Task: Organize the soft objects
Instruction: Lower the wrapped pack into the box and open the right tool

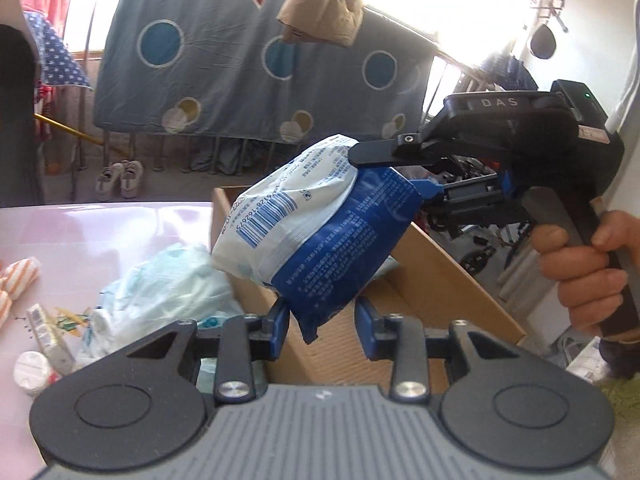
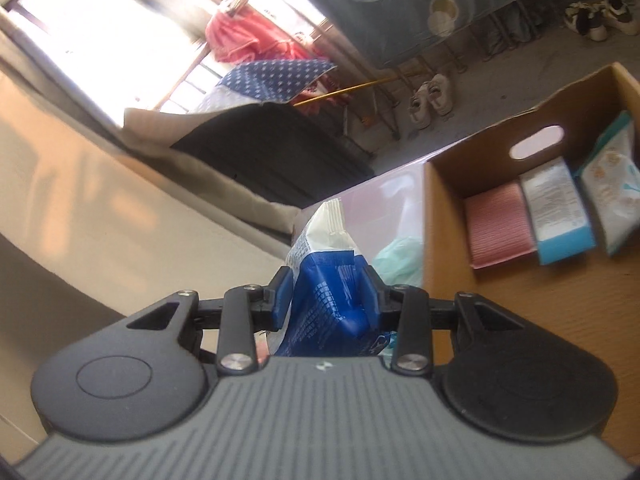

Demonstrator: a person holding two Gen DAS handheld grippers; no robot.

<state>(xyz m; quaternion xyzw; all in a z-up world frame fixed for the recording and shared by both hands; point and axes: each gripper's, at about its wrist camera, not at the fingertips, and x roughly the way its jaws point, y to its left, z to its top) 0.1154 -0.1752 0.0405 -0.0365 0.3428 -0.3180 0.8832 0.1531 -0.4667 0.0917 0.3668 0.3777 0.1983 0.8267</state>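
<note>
1. Your right gripper [image 2: 327, 292] has its jaws clamped on the blue end of the blue-and-white soft pack [image 2: 324, 276]; the pads press into the wrapper on both sides.
2. Your left gripper [image 1: 321, 326] stands with its jaws partly apart. The pack's lower blue corner [image 1: 312, 320] hangs between them, against the left finger [image 1: 278, 330] and clear of the right one, so that gripper holds nothing firmly.
3. In the left wrist view, your right hand [image 1: 580, 268] wraps the handle, off to the right of those jaws.
4. Just beyond and below the left jaws sits the open cardboard box [image 1: 440, 256], its near wall under the pack.
5. To the right of the right jaws, inside the box, a pink striped cloth [image 2: 498, 224], a white-and-blue pack [image 2: 556, 212] and a pale printed pack [image 2: 612, 184] stand side by side against the wall with the handle slot.
6. Left of the left jaws, on the pink tabletop [image 1: 100, 232], lie a crumpled light-blue bag [image 1: 168, 276], striped orange socks [image 1: 18, 280] and small wrapped items [image 1: 44, 344].
7. Farther off, a blue quilt [image 1: 240, 64] hangs on a rail, with white shoes [image 1: 120, 180] on the floor beneath.
</note>
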